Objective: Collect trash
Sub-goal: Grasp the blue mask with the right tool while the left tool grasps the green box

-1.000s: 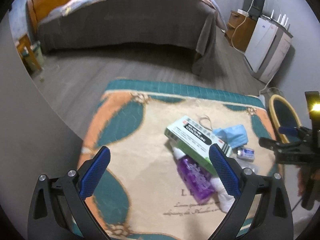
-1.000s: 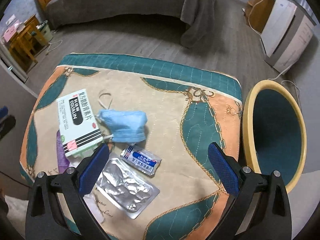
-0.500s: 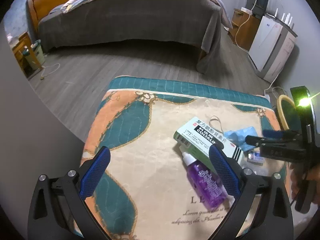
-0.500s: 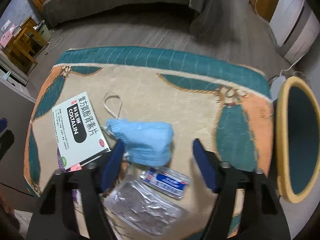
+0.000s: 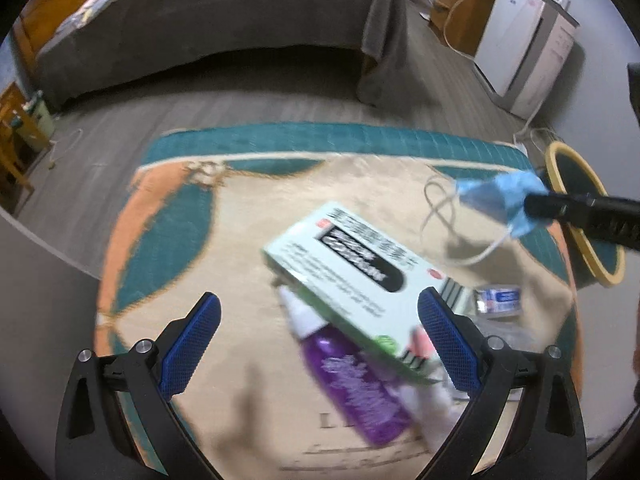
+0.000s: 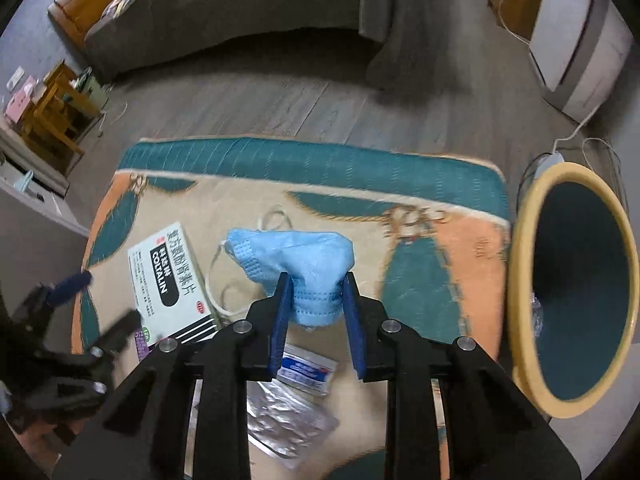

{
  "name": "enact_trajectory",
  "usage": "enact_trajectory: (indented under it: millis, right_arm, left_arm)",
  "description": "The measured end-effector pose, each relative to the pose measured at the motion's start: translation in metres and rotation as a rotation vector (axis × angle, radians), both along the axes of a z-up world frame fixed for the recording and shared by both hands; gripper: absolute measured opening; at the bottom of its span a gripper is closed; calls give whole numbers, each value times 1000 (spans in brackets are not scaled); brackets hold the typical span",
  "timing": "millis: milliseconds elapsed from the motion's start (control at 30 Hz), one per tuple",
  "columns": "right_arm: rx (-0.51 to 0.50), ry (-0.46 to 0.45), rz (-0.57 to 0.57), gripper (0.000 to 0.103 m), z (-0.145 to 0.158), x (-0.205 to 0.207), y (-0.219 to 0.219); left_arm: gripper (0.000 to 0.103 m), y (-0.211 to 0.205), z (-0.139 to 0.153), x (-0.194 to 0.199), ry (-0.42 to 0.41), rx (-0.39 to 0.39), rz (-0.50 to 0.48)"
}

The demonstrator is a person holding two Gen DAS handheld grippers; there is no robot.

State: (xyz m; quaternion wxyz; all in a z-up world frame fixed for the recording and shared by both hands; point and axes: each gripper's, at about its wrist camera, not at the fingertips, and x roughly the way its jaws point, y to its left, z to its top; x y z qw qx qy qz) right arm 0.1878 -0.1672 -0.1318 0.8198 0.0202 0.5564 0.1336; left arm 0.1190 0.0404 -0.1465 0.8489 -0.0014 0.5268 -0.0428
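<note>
Nearest in the right wrist view, a crumpled silver foil packet (image 6: pixel 286 424) lies on the mat (image 6: pixel 432 264), partly hidden behind the gripper frame, and just beyond it a small blue-and-white sachet (image 6: pixel 306 368) shows between the fingers. The right gripper (image 6: pixel 315 280) has its jaws clamped on the lower fold of a blue face mask (image 6: pixel 294 258), which hangs above the mat with its white ear loops (image 6: pixel 218 292) dangling; how far it is off the surface is hard to judge. To the left lies a pale green medicine box (image 6: pixel 168 280), its near corner covering a purple bottle (image 5: pixel 356 384) that the left wrist view shows more fully, though blurred, so that its label cannot be read. The left gripper (image 5: pixel 318 326) hovers over box and bottle with its jaws wide apart, holding nothing; in the right wrist view it is only a dark smear at the left edge. A white crumpled thing beside the bottle is too blurred to name. At the right, just off the mat's edge, stands a yellow-rimmed bin (image 6: pixel 524 280) with a dark teal inside, and something clear and crinkled lies on its inner wall. Beyond the mat are grey floorboards and a bed (image 6: pixel 248 4) draped in grey.
</note>
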Motion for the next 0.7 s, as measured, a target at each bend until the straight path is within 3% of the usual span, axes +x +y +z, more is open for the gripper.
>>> enact_trajectory:
  millis: [267, 700]
  right_arm:
    - [61, -23, -70, 25, 14, 4, -46]
    - [49, -29, -119, 25, 10, 3, -90]
  left_arm:
    - [98, -23, -24, 18, 81, -51, 18]
    - [98, -67, -43, 45, 61, 35, -47]
